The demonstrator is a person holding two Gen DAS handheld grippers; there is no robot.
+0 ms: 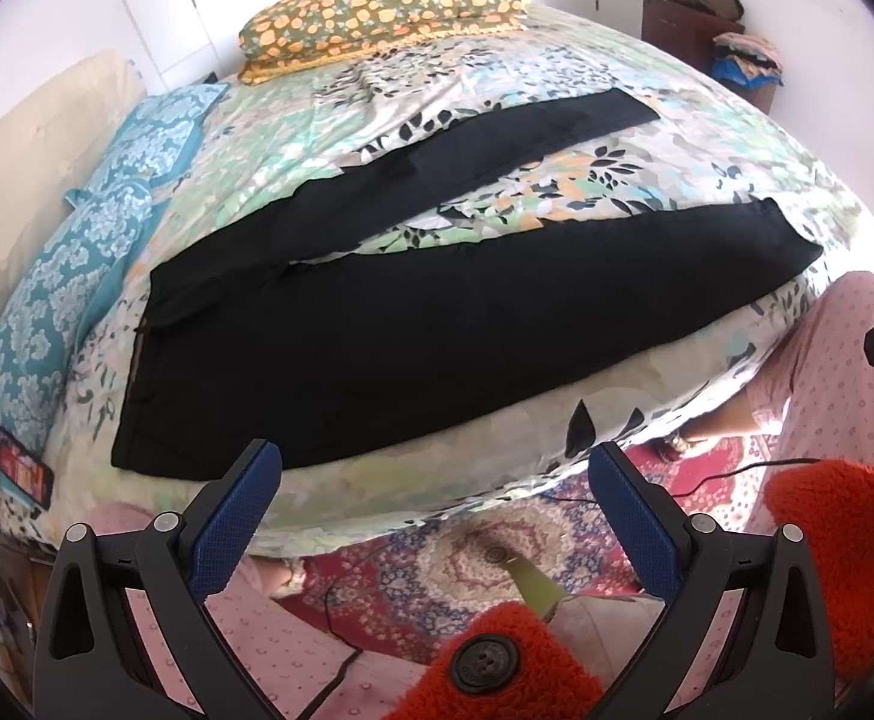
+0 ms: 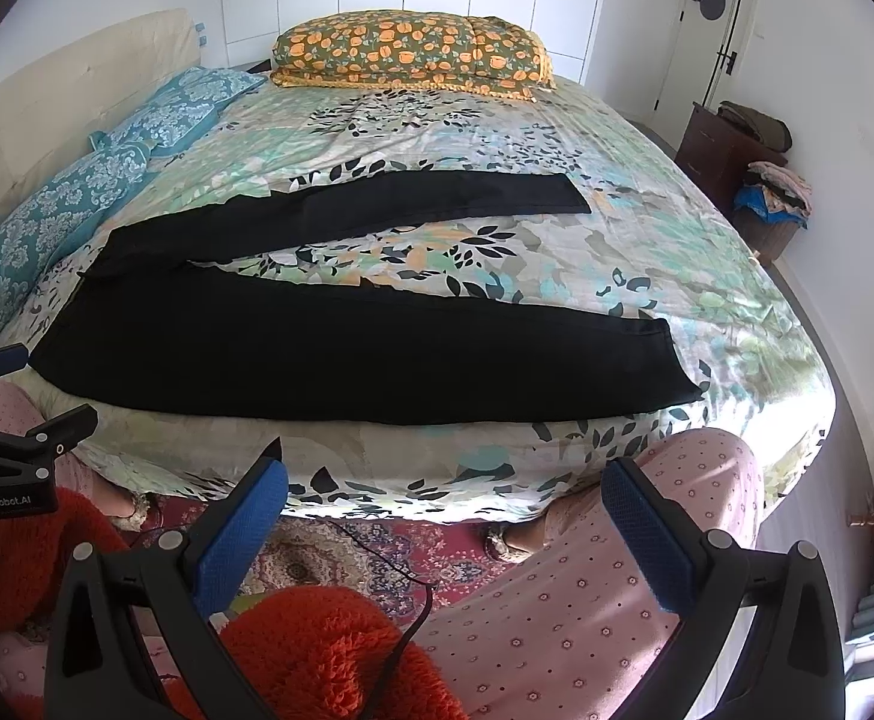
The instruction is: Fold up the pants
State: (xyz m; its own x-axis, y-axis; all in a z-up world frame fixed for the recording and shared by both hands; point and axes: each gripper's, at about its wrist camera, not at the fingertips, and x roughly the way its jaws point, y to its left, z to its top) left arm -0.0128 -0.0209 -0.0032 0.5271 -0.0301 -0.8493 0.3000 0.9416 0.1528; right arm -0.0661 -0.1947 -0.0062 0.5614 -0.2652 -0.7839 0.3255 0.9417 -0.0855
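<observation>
Broadly, the bed point(image 2: 647, 252) fills both views, covered by a floral sheet. Black pants point(image 2: 329, 354) lie flat on it near the front edge, unfolded, waistband to the left and the two legs spread apart in a narrow V toward the right, with patterned sheet showing between them. At the far side a folded orange-flowered quilt point(image 2: 413, 51) rests on the bed, and two teal pillows point(image 2: 113, 174) lie along the left against a cream headboard point(image 2: 47, 102). A red patterned rug point(image 1: 467, 546) covers the floor beside the bed.

Both tools hang off the front edge, over the rug, touching nothing. The left hand-held gripper point(image 1: 431, 510) has its jaws wide apart and holds nothing; the right hand-held gripper point(image 2: 443, 516) is likewise spread and bare, just short of the near pant leg.
</observation>
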